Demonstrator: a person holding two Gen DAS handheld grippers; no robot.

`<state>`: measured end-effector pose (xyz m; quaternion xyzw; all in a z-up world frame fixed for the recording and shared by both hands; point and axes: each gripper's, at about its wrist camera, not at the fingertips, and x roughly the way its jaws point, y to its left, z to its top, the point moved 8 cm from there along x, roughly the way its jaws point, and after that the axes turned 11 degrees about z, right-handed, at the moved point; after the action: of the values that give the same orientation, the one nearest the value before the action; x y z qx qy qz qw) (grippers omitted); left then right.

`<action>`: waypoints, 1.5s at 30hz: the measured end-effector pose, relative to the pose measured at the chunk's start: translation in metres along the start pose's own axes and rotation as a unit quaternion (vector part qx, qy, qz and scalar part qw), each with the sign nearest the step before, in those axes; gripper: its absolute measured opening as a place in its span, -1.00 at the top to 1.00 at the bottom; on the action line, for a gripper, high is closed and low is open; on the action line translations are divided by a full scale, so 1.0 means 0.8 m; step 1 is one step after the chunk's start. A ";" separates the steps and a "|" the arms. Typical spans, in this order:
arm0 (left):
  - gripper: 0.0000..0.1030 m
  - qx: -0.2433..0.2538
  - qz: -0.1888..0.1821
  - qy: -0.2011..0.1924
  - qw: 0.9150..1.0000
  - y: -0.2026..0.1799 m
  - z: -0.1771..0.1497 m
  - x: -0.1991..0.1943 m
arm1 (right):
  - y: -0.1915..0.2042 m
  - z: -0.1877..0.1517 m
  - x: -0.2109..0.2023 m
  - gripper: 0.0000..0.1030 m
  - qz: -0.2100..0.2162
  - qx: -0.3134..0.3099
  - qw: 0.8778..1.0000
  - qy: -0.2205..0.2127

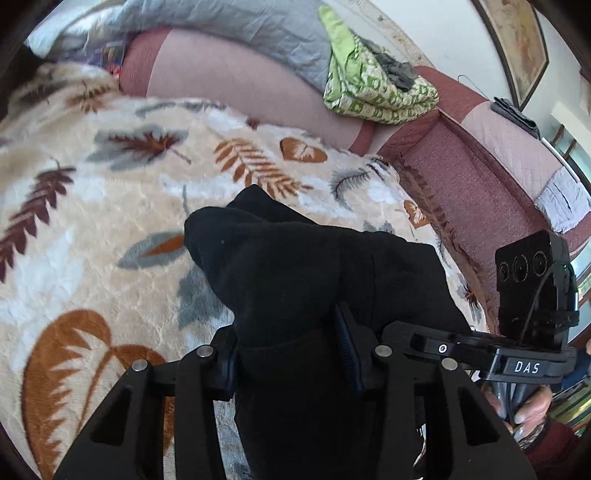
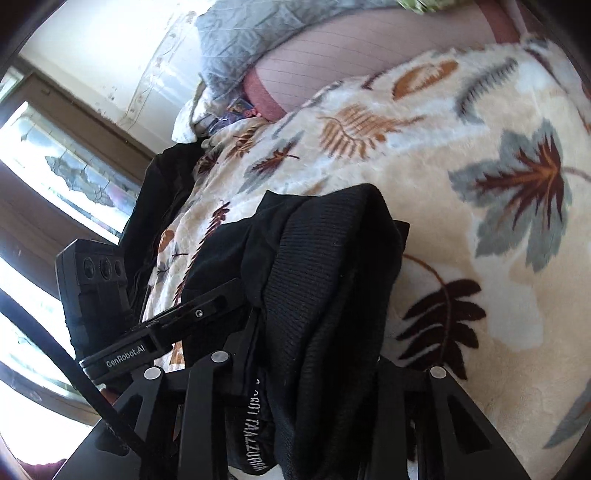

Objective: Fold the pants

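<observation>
The black pants (image 1: 295,266) bunch up between the fingers of my left gripper (image 1: 288,358), which is shut on the fabric and holds it above the leaf-patterned blanket (image 1: 110,192). In the right wrist view, the pants' ribbed waistband (image 2: 325,280) and a lettered drawstring band fill the jaws of my right gripper (image 2: 317,373), shut on the cloth; its pads are hidden under the fabric. The two grippers stand close side by side. The right gripper's camera housing (image 1: 532,280) shows at the right of the left wrist view, with a hand (image 1: 532,410) on its handle.
The blanket (image 2: 480,155) covers a maroon and pink sofa (image 1: 229,74). On the backrest lie a grey quilt (image 1: 240,26) and a folded green cloth (image 1: 369,88). Another dark garment (image 2: 162,192) lies at the blanket's far edge, near a window (image 2: 55,166).
</observation>
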<state>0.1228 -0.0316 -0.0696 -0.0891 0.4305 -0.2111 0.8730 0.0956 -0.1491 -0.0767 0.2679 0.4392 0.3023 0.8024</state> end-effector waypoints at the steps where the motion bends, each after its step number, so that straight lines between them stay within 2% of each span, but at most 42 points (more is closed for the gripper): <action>1: 0.18 -0.001 0.002 -0.010 1.000 0.000 0.005 -0.007 | 0.008 0.003 -0.003 0.32 -0.002 -0.009 1.000 -0.001; 6: 0.21 -0.008 0.013 -0.024 1.000 0.009 0.034 -0.014 | 0.028 0.021 -0.006 0.32 -0.009 -0.036 0.999 -0.004; 10: 0.21 -0.012 0.028 -0.033 0.999 0.018 0.068 -0.007 | 0.035 0.052 0.003 0.32 -0.021 -0.060 0.998 -0.008; 20: 0.21 -0.006 0.059 -0.038 0.998 0.049 0.141 0.050 | 0.024 0.134 0.046 0.32 -0.049 -0.097 0.994 -0.023; 26: 0.21 -0.024 0.061 -0.026 0.998 0.071 0.149 0.090 | -0.005 0.161 0.072 0.33 -0.044 -0.092 0.994 -0.031; 29: 0.21 -0.031 0.073 -0.010 0.997 0.081 0.146 0.117 | -0.022 0.165 0.088 0.33 -0.044 -0.082 0.995 -0.025; 33: 0.17 -0.029 0.082 0.007 0.996 0.087 0.139 0.143 | -0.048 0.166 0.104 0.33 -0.071 -0.087 0.994 -0.014; 36: 0.10 -0.038 0.076 0.012 0.996 0.092 0.136 0.150 | -0.066 0.164 0.109 0.31 -0.090 -0.084 0.992 -0.005; 40: 0.08 -0.040 0.075 0.014 0.996 0.093 0.136 0.148 | -0.080 0.165 0.109 0.16 -0.102 -0.081 0.991 0.000; 42: 0.08 -0.034 0.089 0.011 0.995 0.092 0.138 0.143 | -0.084 0.166 0.108 0.00 -0.118 -0.086 0.989 -0.001; 43: 0.08 -0.024 0.104 0.000 0.994 0.089 0.141 0.134 | -0.087 0.166 0.107 -0.13 -0.133 -0.090 0.987 -0.001; 45: 0.07 -0.009 0.117 -0.021 0.993 0.082 0.148 0.116 | -0.091 0.168 0.101 -0.18 -0.145 -0.091 0.985 -0.007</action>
<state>0.2856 -0.0171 -0.0854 -0.0507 0.4213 -0.1013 0.8998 0.2652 -0.1625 -0.1080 0.1294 0.4383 0.2199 0.8619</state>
